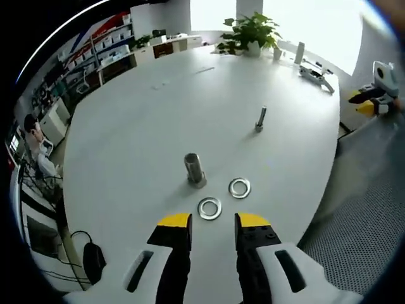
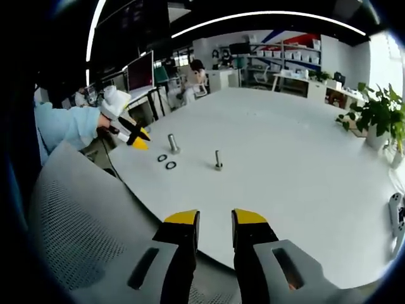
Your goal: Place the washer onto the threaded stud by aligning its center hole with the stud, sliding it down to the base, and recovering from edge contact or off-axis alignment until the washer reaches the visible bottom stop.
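Washers [image 1: 209, 208] [image 1: 240, 187] lie just past the spread left tongs [image 1: 213, 221]; stud [image 1: 260, 118] stands farther off; right tongs [image 2: 215, 219] spread too, holding nothing.

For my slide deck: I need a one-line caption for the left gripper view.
Open left gripper hovers near two washers lying flat beside a thick stud on the white table.

The white surface [image 1: 158, 114] carries two washers [image 1: 209, 208] lying flat side by side, a thick stud [image 1: 195, 169] just behind them, a thin bolt [image 1: 260, 119] farther away, and a plant [image 1: 250, 33] at the far end.
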`<control>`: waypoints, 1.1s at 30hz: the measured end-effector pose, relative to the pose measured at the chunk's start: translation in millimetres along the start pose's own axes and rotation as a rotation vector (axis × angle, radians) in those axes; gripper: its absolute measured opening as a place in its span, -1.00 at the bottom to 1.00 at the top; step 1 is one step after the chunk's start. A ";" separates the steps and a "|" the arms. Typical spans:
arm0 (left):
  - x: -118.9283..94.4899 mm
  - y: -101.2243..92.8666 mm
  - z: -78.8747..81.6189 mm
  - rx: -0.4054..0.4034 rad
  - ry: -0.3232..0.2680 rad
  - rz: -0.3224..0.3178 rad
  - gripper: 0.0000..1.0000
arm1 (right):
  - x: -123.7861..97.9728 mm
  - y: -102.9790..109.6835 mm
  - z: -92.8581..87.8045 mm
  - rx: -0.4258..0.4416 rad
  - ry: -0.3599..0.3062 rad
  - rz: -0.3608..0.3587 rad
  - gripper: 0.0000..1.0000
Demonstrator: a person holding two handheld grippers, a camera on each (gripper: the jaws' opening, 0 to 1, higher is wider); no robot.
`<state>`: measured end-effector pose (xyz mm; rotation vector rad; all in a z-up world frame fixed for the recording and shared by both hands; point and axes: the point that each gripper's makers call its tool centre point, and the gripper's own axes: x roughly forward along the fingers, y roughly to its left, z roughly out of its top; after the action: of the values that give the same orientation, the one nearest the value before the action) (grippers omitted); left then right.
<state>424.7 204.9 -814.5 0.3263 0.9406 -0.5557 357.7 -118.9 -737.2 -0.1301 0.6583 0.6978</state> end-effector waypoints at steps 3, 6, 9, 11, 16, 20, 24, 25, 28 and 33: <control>5.2 0.4 -0.2 0.003 0.018 -0.007 -0.52 | 0.1 -0.7 0.1 0.003 -0.001 -0.003 -0.55; 11.9 1.6 -1.7 0.029 0.048 -0.007 -0.58 | 0.4 -0.2 -0.9 0.002 0.005 -0.002 -0.55; 18.0 3.1 0.8 0.028 0.048 -0.011 -0.60 | 0.7 0.0 -1.0 0.001 0.006 0.000 -0.55; 24.6 4.8 -0.1 0.024 0.058 -0.014 -0.60 | 0.7 -0.1 -1.0 0.003 0.005 -0.001 -0.55; 36.9 9.1 -1.2 0.040 0.081 -0.018 -0.60 | 1.4 -1.0 -3.8 0.002 0.024 -0.007 -0.55; 44.5 12.1 -4.1 0.030 0.101 -0.022 -0.62 | 1.0 -2.3 -2.8 0.006 0.018 -0.013 -0.55; 49.6 14.6 -5.5 0.023 0.109 -0.029 -0.67 | 0.9 -3.1 -2.5 0.011 0.015 -0.017 -0.55; 50.8 15.2 -5.0 0.038 0.112 -0.027 -0.67 | 0.9 -3.1 -2.7 0.012 0.017 -0.017 -0.55; 54.2 11.4 -5.5 0.050 0.123 -0.042 -0.68 | 0.9 -3.5 -2.6 0.011 0.017 -0.018 -0.57; 60.3 8.3 -11.6 0.062 0.142 -0.055 -0.69 | 1.0 -4.3 -3.8 0.003 0.027 -0.025 -0.57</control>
<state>449.8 199.0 -870.9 0.4005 1.0735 -0.6186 359.0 -122.9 -741.3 -0.1450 0.6820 0.6722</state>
